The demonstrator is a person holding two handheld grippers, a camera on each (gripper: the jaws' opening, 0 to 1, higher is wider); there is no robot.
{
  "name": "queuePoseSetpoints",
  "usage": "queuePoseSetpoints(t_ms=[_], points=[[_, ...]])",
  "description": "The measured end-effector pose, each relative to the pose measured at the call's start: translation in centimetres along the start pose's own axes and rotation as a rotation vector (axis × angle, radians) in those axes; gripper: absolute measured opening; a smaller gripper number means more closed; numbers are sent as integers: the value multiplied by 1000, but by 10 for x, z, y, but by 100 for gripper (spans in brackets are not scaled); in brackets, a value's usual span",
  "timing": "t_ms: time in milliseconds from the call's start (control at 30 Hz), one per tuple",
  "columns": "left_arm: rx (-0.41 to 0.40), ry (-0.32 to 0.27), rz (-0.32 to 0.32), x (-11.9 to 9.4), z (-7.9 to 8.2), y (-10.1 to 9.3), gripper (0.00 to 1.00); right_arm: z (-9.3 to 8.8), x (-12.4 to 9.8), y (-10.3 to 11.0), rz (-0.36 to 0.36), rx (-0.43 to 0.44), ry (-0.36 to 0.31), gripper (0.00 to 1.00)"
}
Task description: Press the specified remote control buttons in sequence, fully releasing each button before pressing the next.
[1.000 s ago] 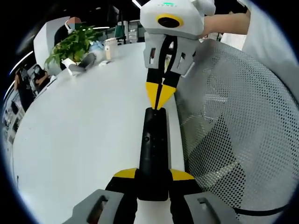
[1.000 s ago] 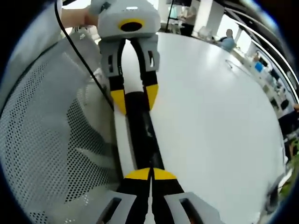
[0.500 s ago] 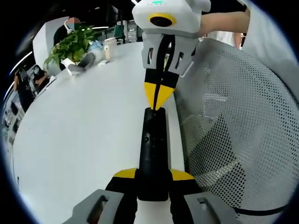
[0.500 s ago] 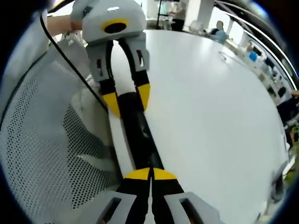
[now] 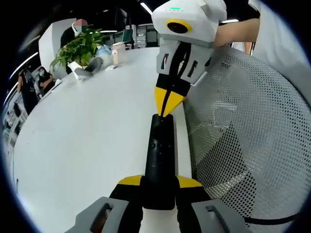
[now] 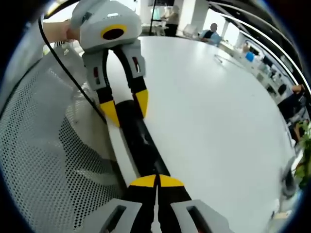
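Observation:
A long black remote control is clamped at its near end between the yellow-tipped jaws of my left gripper, held over the edge of a white table. My right gripper comes down from above, shut to a point, its yellow tip right at the remote's far end. In the right gripper view my right gripper is shut over one end of the remote, and my left gripper grips the other end. Whether the tip presses a button cannot be told.
A white perforated mesh chair back stands close beside the remote, also seen as mesh with a black cable across it. A potted plant and a cup sit at the table's far side. People sit beyond.
The right gripper has tilted and shifted slightly, its tip staying at the remote's far end. In the right gripper view the remote and left gripper swing leftward. The left gripper's hold is unchanged.

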State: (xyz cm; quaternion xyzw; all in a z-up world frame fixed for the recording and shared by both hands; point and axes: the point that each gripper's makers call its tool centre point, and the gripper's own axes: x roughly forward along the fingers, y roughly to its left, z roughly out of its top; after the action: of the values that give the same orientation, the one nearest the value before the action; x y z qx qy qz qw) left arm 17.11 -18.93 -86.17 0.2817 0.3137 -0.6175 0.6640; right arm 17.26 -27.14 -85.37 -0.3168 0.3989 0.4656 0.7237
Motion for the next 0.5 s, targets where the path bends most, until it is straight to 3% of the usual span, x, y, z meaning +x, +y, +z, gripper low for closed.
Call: queuePoseSetpoints(t_ms=[100,267,500], points=[[7,0,11,0,1,-1,24,1,0,-1,2,6,6,0],[-9,-62,13,-2,-1,0,24,1,0,-2,1,27,-6,0],[-3,-72,-4,-2,0,-1,24,1,0,-1,-5,12,-3,0]])
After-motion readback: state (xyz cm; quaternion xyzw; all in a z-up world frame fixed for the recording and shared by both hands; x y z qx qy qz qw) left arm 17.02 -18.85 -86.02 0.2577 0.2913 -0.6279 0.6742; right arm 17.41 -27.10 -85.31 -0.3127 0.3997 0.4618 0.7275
